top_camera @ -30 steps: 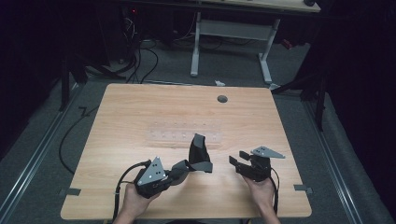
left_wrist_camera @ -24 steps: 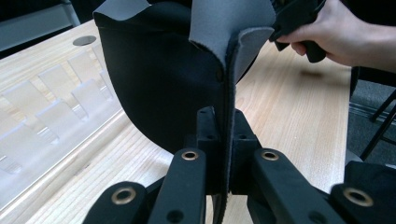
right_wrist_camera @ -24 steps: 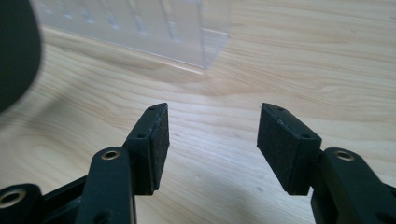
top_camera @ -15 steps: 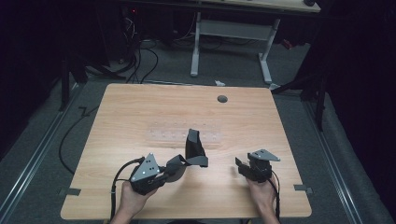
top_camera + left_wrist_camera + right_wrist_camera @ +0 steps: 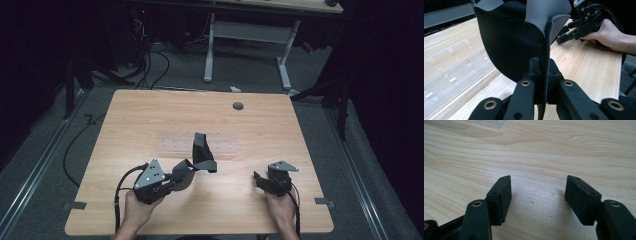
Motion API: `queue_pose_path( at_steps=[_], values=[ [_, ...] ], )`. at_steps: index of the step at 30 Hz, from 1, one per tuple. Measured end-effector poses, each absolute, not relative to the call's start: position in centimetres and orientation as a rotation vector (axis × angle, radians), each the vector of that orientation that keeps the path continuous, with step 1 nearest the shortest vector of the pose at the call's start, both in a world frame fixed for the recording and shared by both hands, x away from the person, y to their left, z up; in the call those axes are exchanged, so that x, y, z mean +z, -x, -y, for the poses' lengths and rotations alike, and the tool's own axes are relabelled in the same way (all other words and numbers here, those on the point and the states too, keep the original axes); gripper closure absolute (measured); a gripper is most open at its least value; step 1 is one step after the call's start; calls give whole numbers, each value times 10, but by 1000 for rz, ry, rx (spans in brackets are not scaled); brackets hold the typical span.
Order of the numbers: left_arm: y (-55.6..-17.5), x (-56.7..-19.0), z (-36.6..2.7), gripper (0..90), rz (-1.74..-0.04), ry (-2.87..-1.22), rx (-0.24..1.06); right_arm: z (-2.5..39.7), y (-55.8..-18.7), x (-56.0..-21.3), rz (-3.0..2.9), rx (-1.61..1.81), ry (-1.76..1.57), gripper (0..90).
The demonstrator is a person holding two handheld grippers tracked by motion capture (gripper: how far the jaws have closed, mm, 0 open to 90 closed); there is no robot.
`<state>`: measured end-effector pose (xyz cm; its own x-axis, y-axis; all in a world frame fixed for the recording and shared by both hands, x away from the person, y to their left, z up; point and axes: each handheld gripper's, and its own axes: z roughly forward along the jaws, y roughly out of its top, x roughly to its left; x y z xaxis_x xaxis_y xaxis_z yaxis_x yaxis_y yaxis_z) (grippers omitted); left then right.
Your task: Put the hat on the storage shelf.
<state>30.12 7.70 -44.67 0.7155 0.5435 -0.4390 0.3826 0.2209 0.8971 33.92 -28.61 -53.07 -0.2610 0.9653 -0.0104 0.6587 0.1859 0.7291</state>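
Left gripper (image 5: 176, 174), clamped on black fabric piece (image 5: 201, 152), has carried it leftward, likely toward folding; right gripper (image 5: 260, 180) gapes empty.

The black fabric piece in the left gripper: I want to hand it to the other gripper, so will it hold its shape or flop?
Probably floppy: the black fabric piece folds and curls above the left gripper. It seems light, hanging from one pinched edge. Its grey felt-like face suggests it is not slippery.
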Motion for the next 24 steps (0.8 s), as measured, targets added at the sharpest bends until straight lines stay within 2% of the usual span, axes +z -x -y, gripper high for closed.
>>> queue_pose_path(
  at_steps=[18,24],
  values=[
    [-322,-431,-89,865,-873,-1342,144,286,-340,-531,-1992,843,-1514,377],
    [-328,-425,-90,865,-874,-1343,187,286,-340,-531,-1993,848,-1514,377]
  ],
)
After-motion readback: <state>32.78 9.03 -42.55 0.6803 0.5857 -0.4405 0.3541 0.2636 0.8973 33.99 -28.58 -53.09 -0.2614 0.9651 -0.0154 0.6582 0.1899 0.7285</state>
